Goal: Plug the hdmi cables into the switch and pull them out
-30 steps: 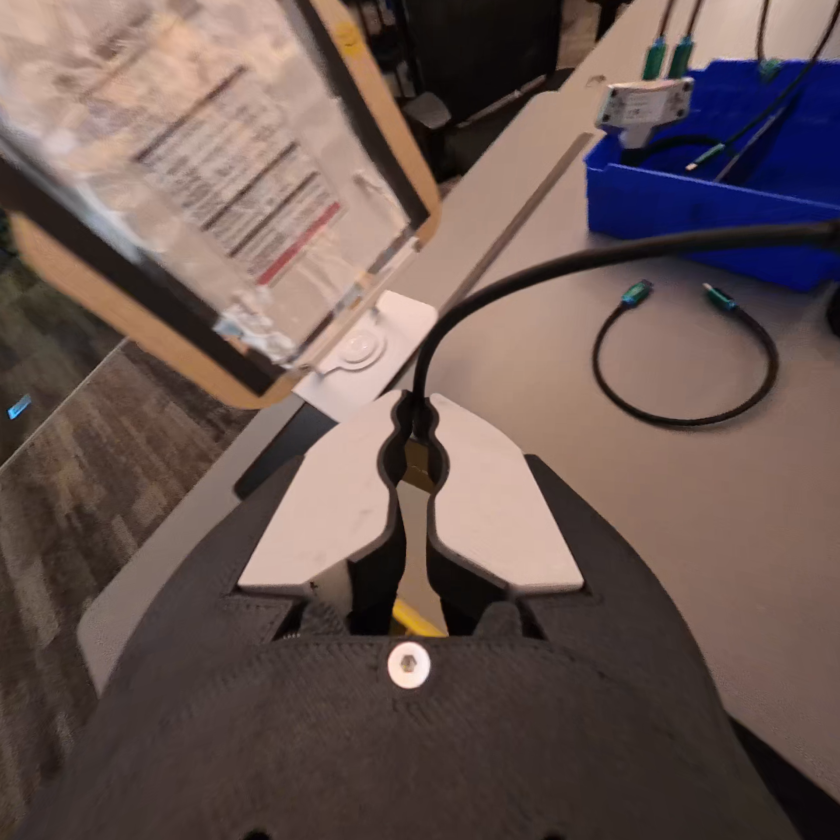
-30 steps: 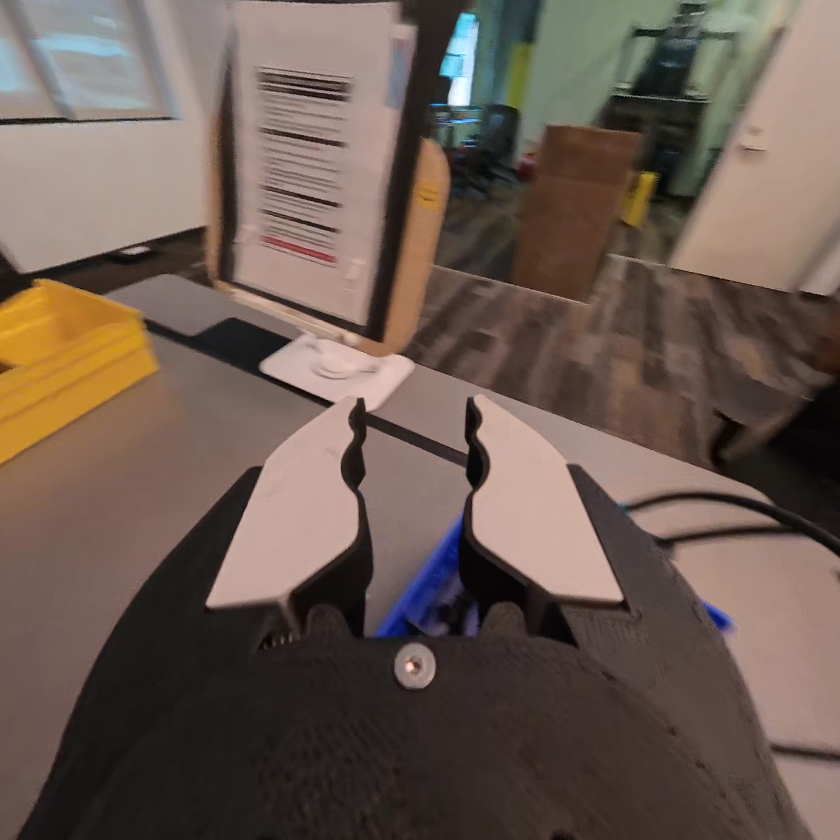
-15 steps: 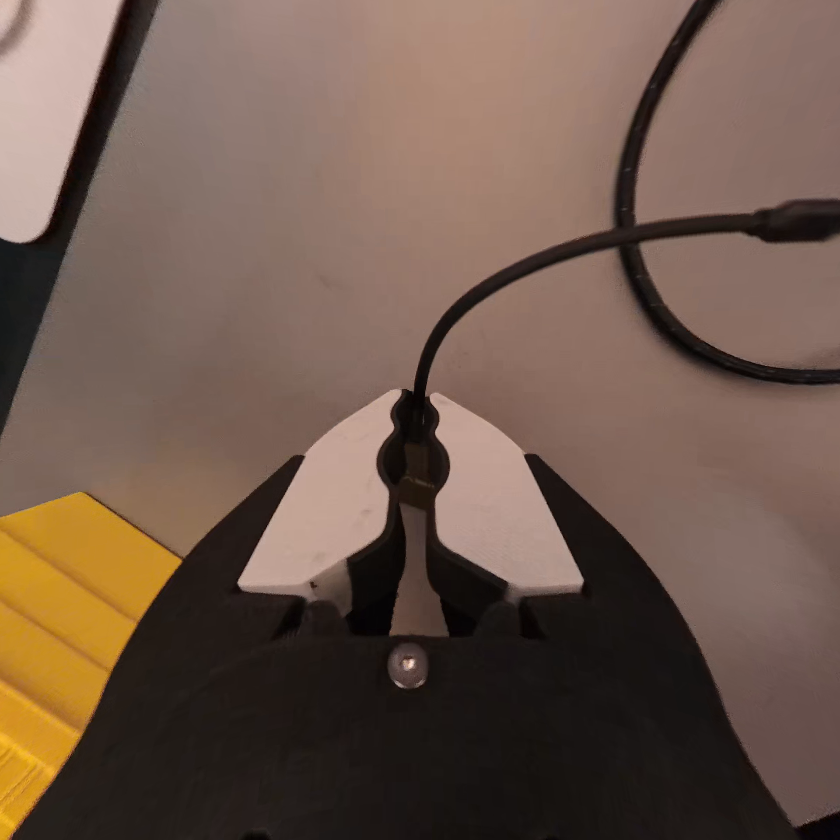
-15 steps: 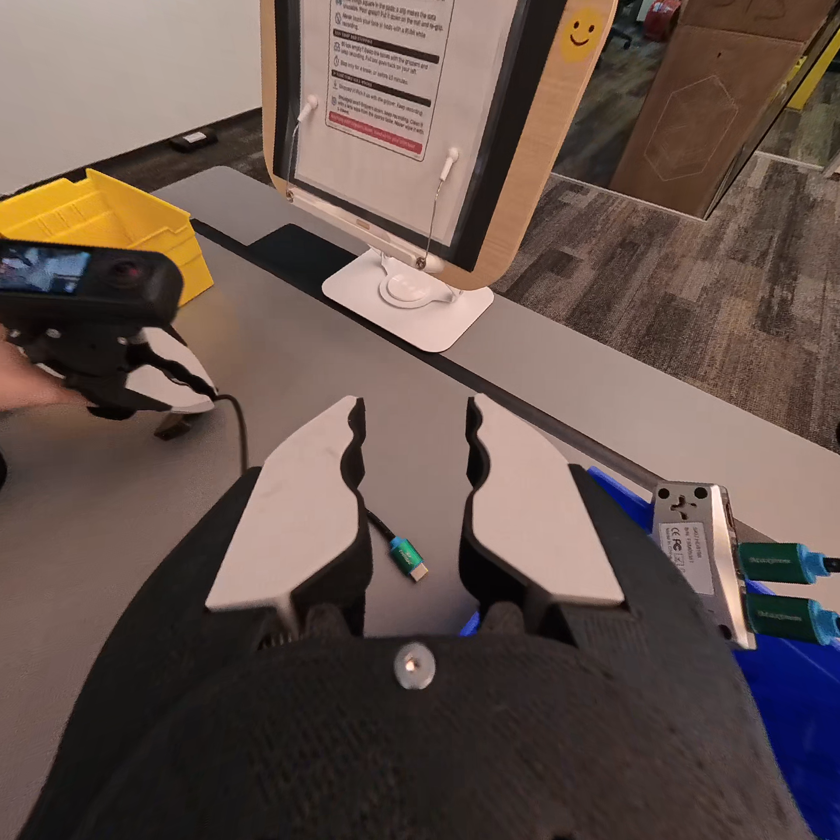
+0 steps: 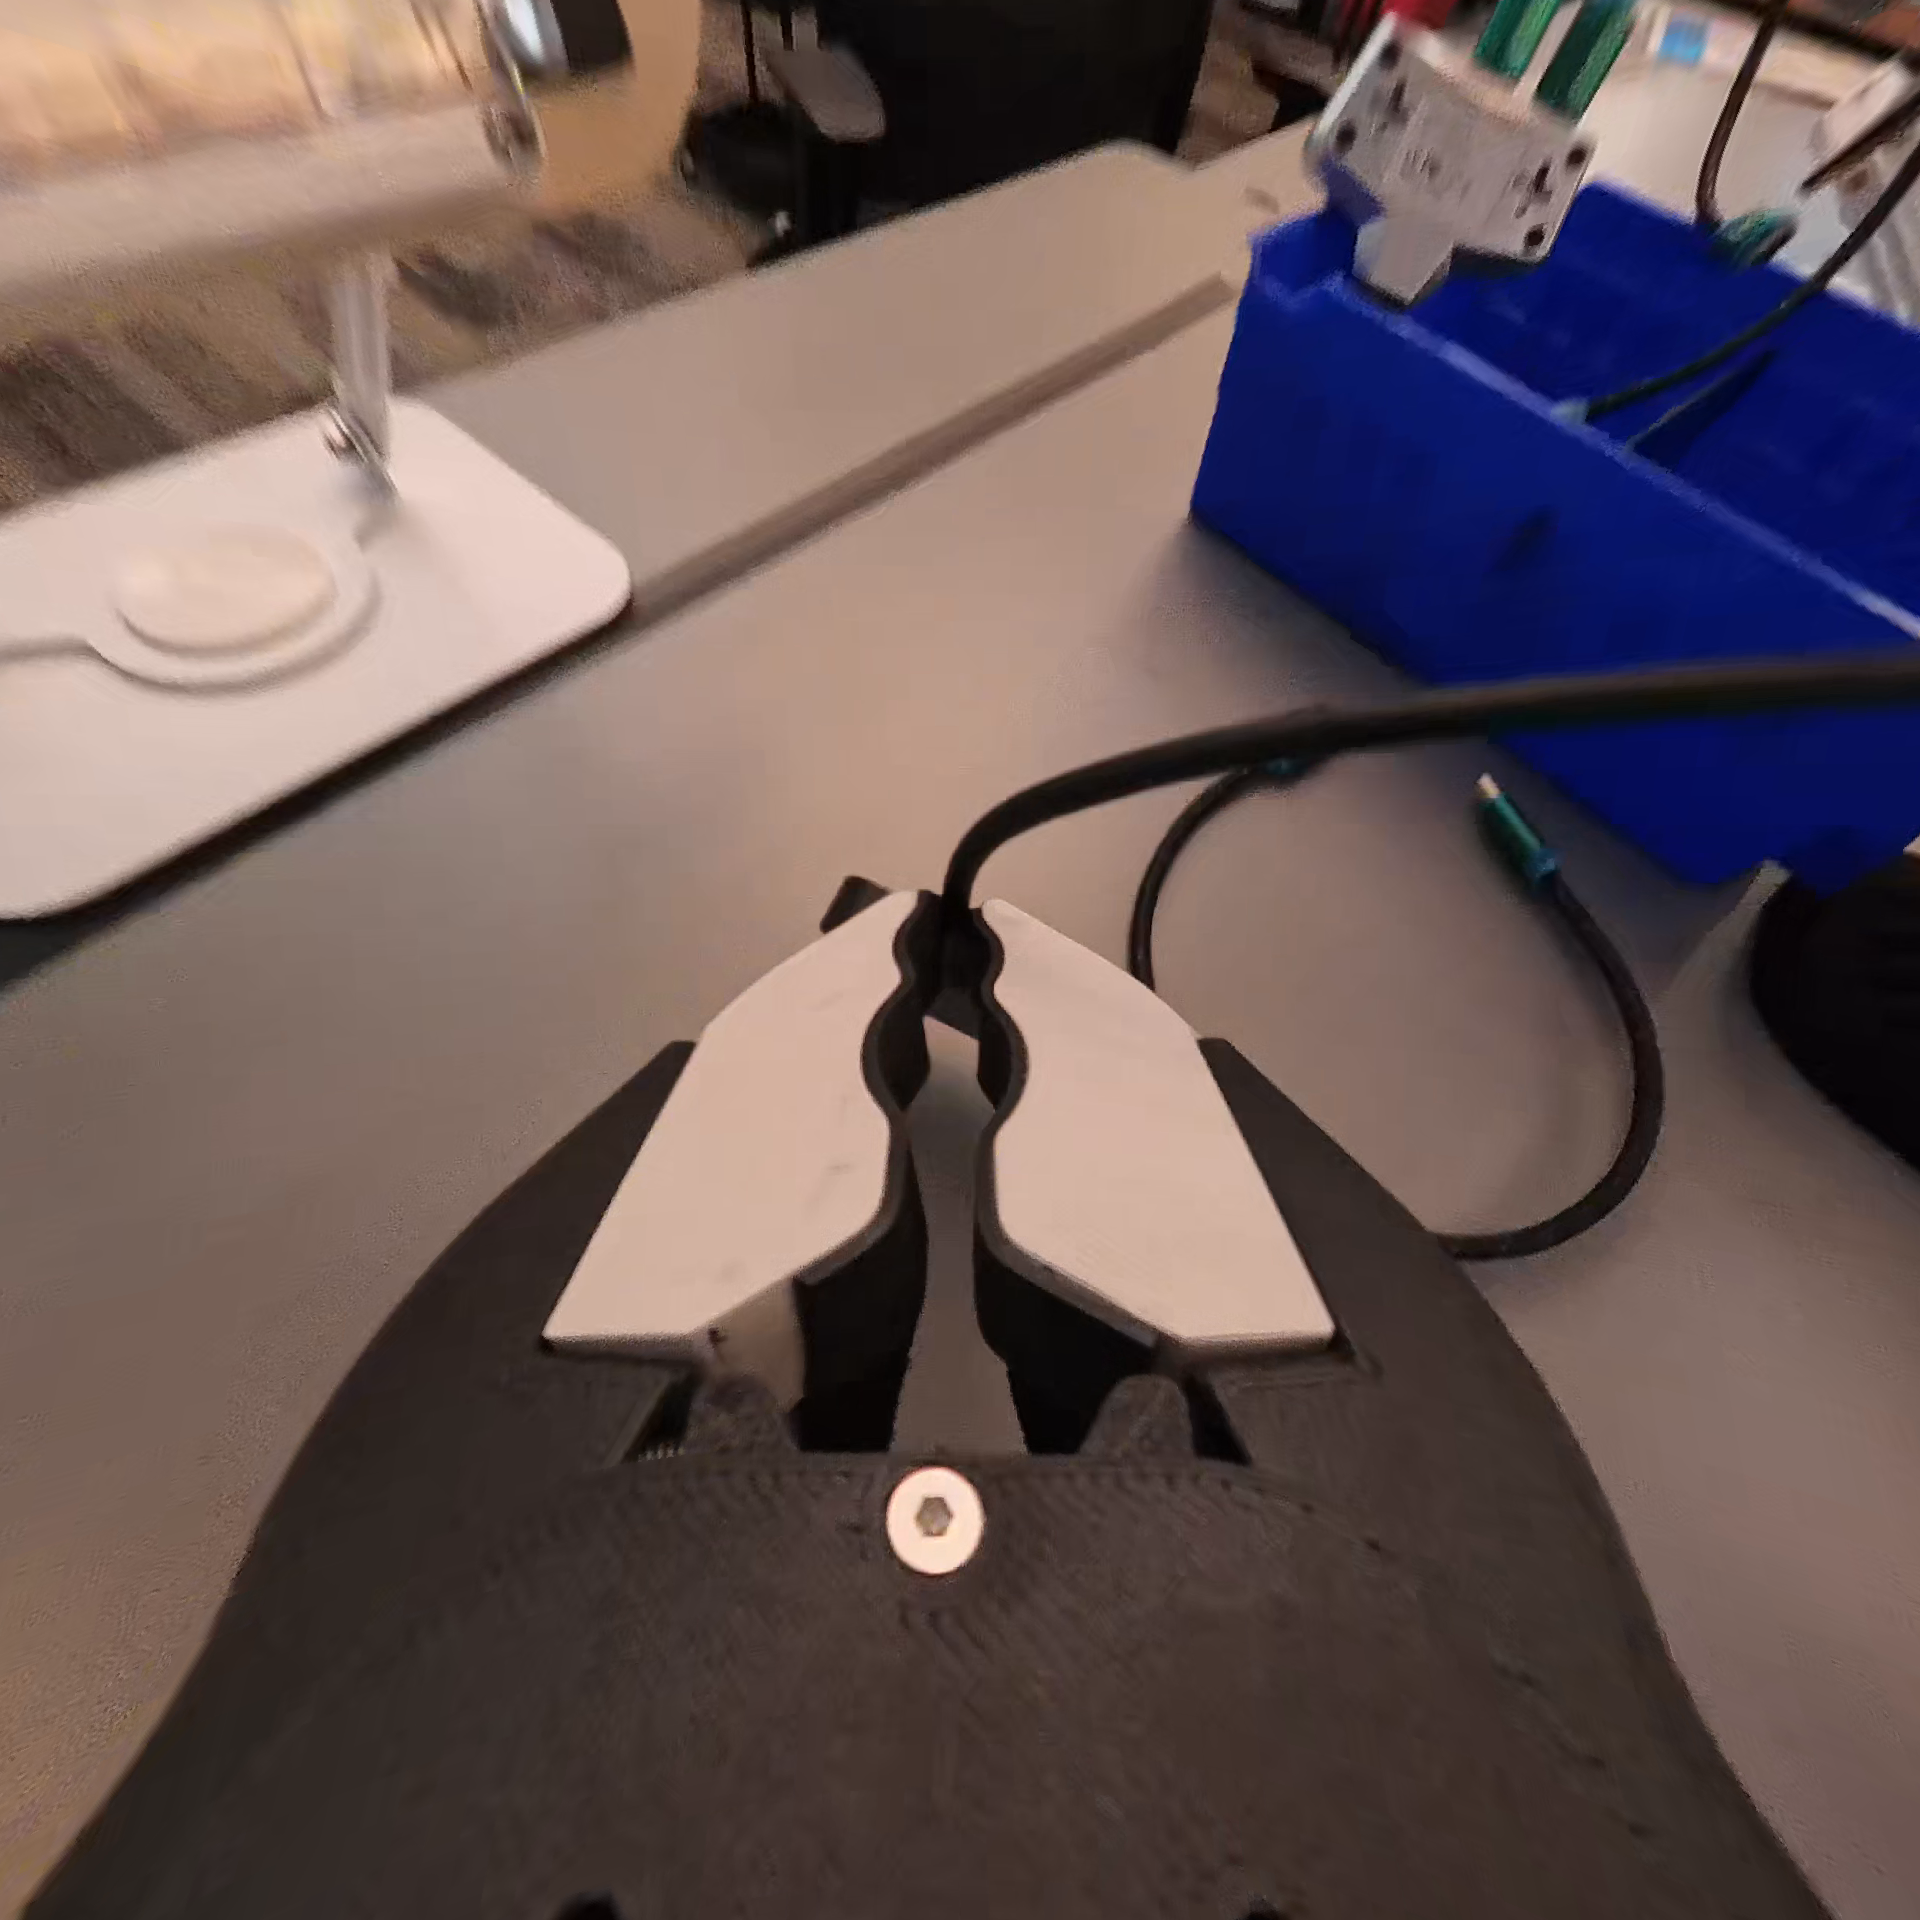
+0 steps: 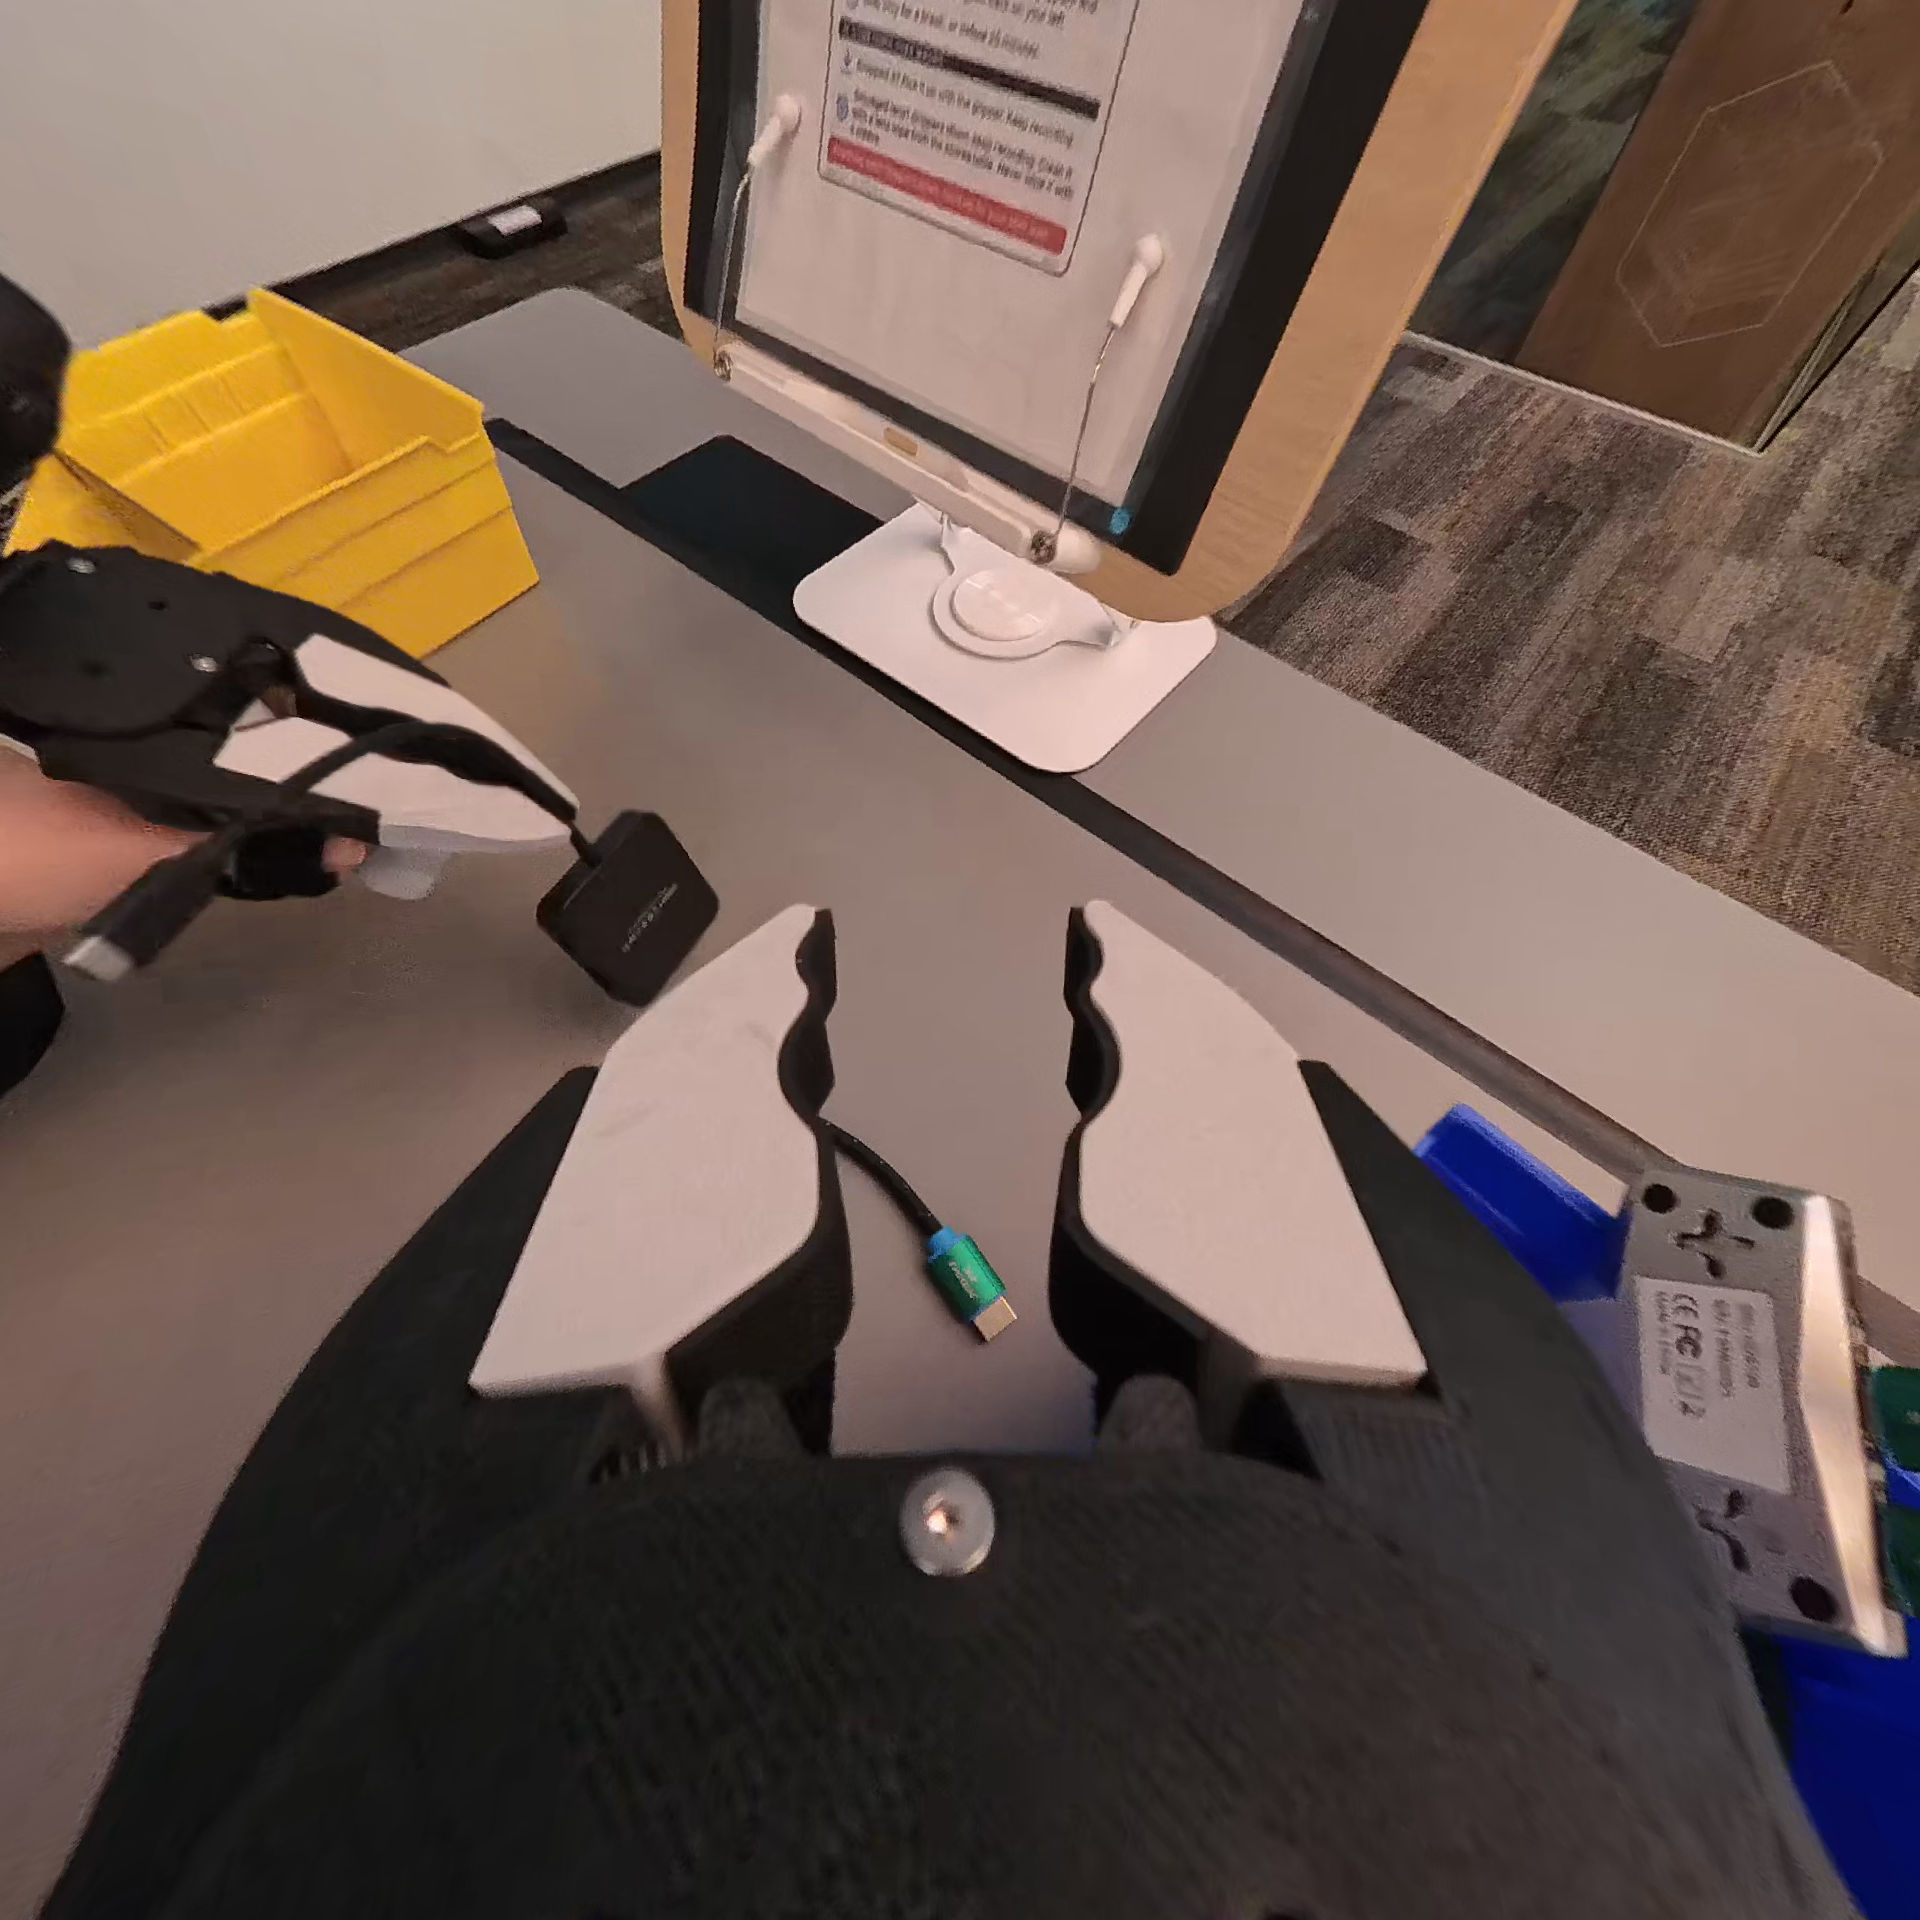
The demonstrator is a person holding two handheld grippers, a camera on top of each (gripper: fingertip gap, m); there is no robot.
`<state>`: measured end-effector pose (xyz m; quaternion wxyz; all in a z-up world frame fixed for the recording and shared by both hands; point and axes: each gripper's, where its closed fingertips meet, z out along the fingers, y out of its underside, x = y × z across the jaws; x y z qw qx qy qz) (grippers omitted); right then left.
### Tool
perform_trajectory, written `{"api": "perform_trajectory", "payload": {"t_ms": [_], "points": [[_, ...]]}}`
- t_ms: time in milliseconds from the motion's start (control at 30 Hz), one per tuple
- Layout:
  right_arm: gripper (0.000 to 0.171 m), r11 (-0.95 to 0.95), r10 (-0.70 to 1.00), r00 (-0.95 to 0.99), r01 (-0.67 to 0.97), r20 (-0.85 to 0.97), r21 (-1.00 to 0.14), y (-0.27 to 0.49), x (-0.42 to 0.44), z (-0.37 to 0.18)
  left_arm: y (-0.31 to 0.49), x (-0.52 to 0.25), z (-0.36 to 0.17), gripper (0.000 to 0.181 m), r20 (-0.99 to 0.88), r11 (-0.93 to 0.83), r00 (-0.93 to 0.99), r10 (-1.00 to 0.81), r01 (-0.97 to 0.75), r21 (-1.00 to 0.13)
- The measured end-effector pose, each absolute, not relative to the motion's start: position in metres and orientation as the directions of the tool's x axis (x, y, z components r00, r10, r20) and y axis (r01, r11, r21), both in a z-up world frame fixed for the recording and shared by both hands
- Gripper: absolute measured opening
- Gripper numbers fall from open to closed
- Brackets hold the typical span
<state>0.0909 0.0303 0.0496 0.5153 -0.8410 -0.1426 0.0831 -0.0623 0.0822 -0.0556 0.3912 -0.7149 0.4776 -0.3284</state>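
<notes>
- Your left gripper (image 5: 948, 914): fingers pressed nearly together, pinching a thin black cord (image 5: 1351, 727) right at the tips.
- In the right wrist view that cord runs into a small black box (image 6: 627, 906), which hangs tilted just below the fingertips, one corner at or near the grey table (image 6: 727, 790) (contact unclear).
- Your right gripper (image 6: 948, 925): fingers spread wide, holding nothing, hovering above the table.
- Between them, on the table, lies one green-ended plug (image 6: 966, 1280) on a black cable.
- Left wrist view shows that loose cable (image 5: 1621, 1039) curled beside the blue bin (image 5: 1507, 499); a second green end (image 5: 1515, 836) lies near the bin.
- One silver switch (image 6: 1756, 1403) perches on the blue bin's edge, two green plugs (image 5: 1548, 42) seated in it.
- Bins: one blue, one yellow (image 6: 281, 478).
- One stand with a printed sheet (image 6: 997, 312) at the table's far edge.
</notes>
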Motion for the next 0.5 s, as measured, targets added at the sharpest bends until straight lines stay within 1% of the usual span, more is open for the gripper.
{"api": "perform_trajectory", "payload": {"t_ms": [67,133,200,267,367,500], "points": [[0.044,-0.457,0.343,0.939,0.182,0.016,-0.871,0.034,0.085,0.038,0.082,-0.069,-0.077,0.004,0.106,-0.263,0.346,-0.932,-0.447,-0.855],[0.044,-0.473,0.357,0.933,0.22,0.042,-0.853,0.037,0.081,0.03,0.078,-0.076,-0.081,0.003,0.136,-0.279,0.347,-0.928,-0.405,-0.871],[0.044,-0.484,0.367,0.927,0.255,0.07,-0.837,0.038,0.077,0.025,0.071,-0.086,-0.084,0.003,0.163,-0.305,0.342,-0.926,-0.418,-0.856],[0.044,-0.487,0.378,0.922,0.278,0.087,-0.828,0.039,0.073,0.022,0.065,-0.096,-0.091,0.003,0.146,-0.304,0.346,-0.927,-0.464,-0.832],[0.044,-0.49,0.383,0.919,0.293,0.099,-0.821,0.041,0.07,0.02,0.055,-0.109,-0.103,0.01,0.096,-0.266,0.316,-0.944,-0.557,-0.786],[0.044,-0.506,0.382,0.917,0.31,0.114,-0.805,0.041,0.071,0.015,0.034,-0.127,-0.126,0.021,0.112,-0.268,0.262,-0.959,-0.699,-0.663]]}}
